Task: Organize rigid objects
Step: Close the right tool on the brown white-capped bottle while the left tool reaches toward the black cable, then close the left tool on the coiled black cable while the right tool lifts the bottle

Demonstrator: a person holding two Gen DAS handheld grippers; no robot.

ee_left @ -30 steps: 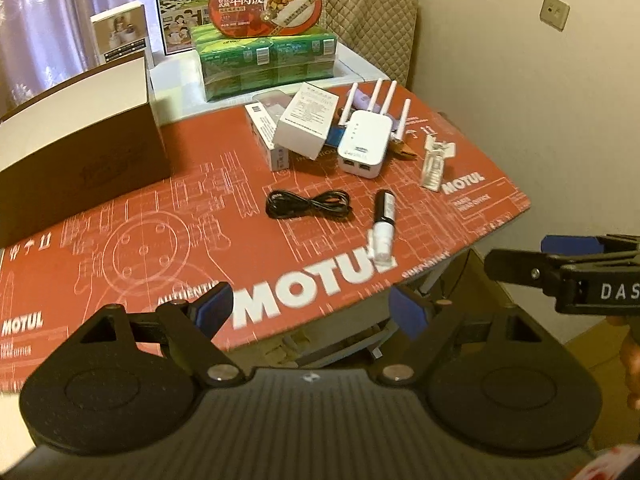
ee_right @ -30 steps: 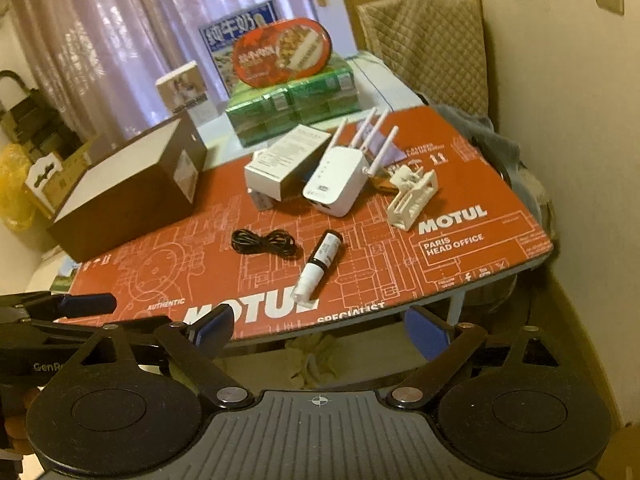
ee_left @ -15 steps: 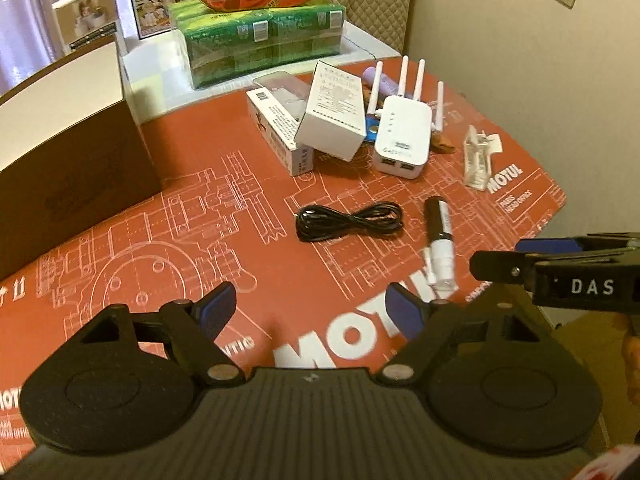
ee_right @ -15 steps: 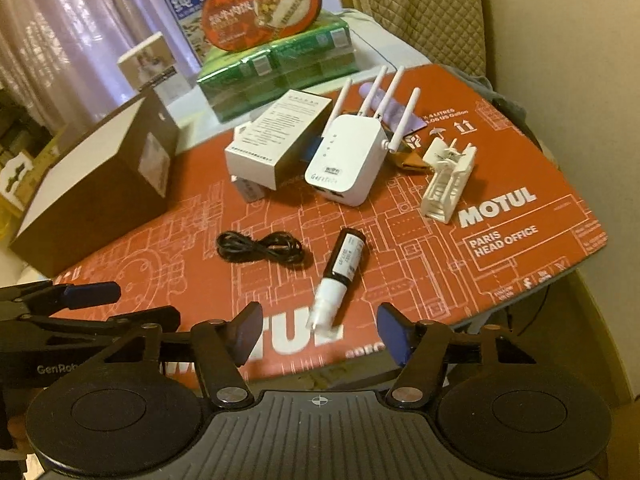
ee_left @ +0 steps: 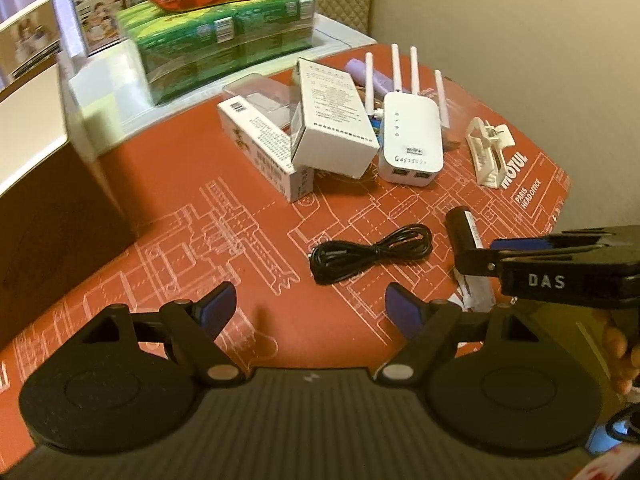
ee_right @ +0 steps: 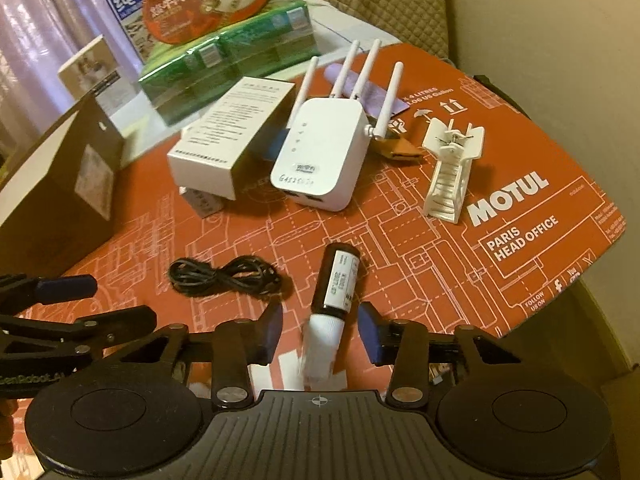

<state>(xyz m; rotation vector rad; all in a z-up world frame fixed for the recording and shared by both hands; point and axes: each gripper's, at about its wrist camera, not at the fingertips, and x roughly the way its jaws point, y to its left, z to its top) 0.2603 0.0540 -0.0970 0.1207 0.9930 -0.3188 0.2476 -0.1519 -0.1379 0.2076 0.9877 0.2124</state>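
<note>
A dark bottle (ee_right: 338, 280) with a white label and white cap lies on the red Motul mat (ee_right: 520, 200). Its cap end sits between the jaws of my right gripper (ee_right: 320, 334), which are closing; a gap still shows on each side of the cap. My left gripper (ee_left: 310, 308) hangs open over bare mat, just short of a coiled black cable (ee_left: 372, 252). Behind these lie a white wifi repeater (ee_right: 320, 160) with several antennas, a white box (ee_right: 232, 140) leaning on a second box (ee_left: 264, 148), and a white plastic clip (ee_right: 448, 176).
A large brown box (ee_right: 60, 184) stands at the left of the mat. Green shrink-wrapped packs (ee_right: 232, 60) with a red food tub on top sit at the back. The mat's right edge overhangs near the wall. A purple object lies behind the antennas.
Both grippers have come forward and down over the mat. The right jaws have narrowed from wide to close about the bottle's cap. The left jaws have stayed wide.
</note>
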